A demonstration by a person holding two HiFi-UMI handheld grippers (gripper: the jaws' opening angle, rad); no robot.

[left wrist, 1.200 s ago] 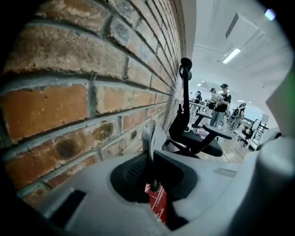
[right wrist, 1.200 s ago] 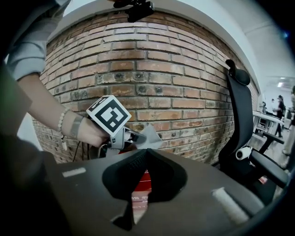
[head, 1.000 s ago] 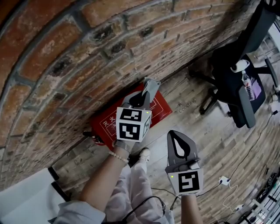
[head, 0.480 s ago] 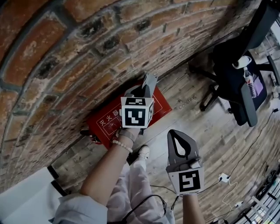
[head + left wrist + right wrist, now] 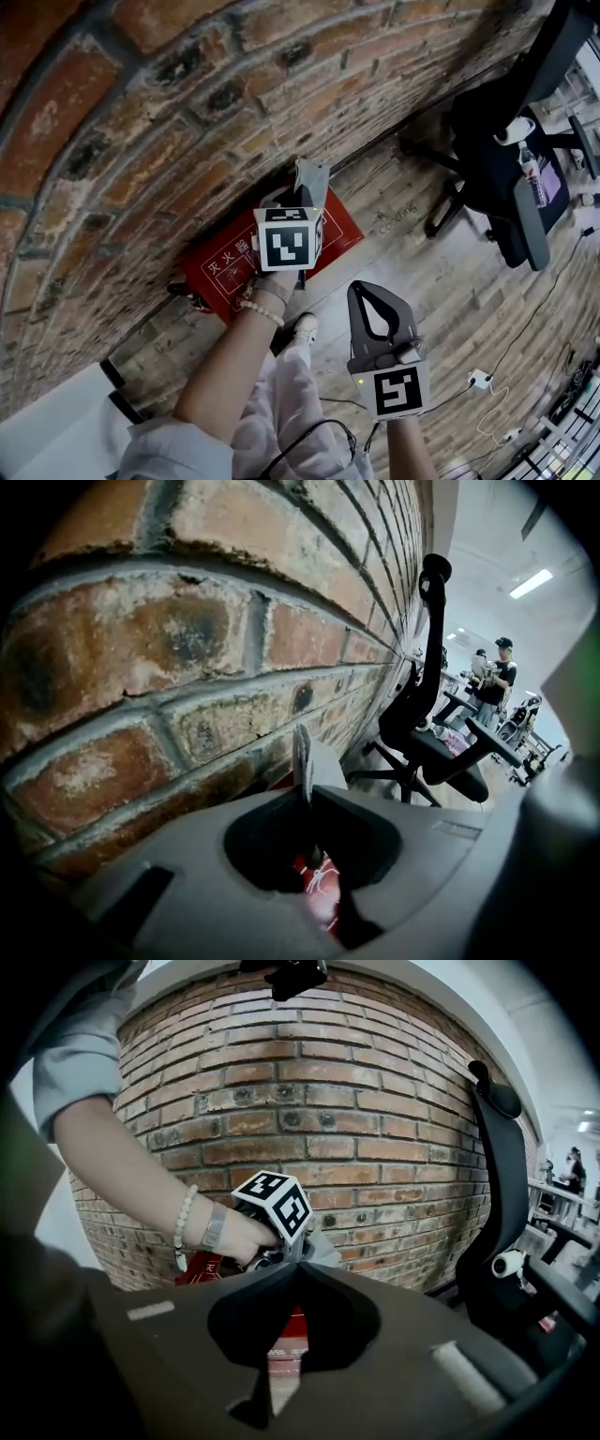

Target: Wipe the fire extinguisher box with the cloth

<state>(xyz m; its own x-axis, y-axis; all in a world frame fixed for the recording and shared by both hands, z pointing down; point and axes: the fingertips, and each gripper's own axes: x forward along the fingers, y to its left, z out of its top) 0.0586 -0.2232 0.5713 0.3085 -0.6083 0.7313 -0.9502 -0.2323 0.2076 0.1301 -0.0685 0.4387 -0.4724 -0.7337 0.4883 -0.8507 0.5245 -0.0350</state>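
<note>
**Ready to wipe**

Head view: left gripper, clamped on the cloth, hangs over the fire extinguisher box, lengthwise along the wall. Left gripper view: fire extinguisher box just below. Right gripper view: right gripper, jaws together, empty, farther off.

— How much of the fire extinguisher box is covered?
— In the head view its middle is hidden by the left gripper, and its white print is too small to be read.
— And in the gripper views?
— In the left gripper view only a blurred red patch is seen through the gap in the gripper's body. In the right gripper view the box is largely masked by the right gripper and a forearm.
— The cloth?
— Its gripped part is buried between the jaws, so its full extent cannot be told.
— What is cut off?
— The office chair is clipped by the right edge.
</note>
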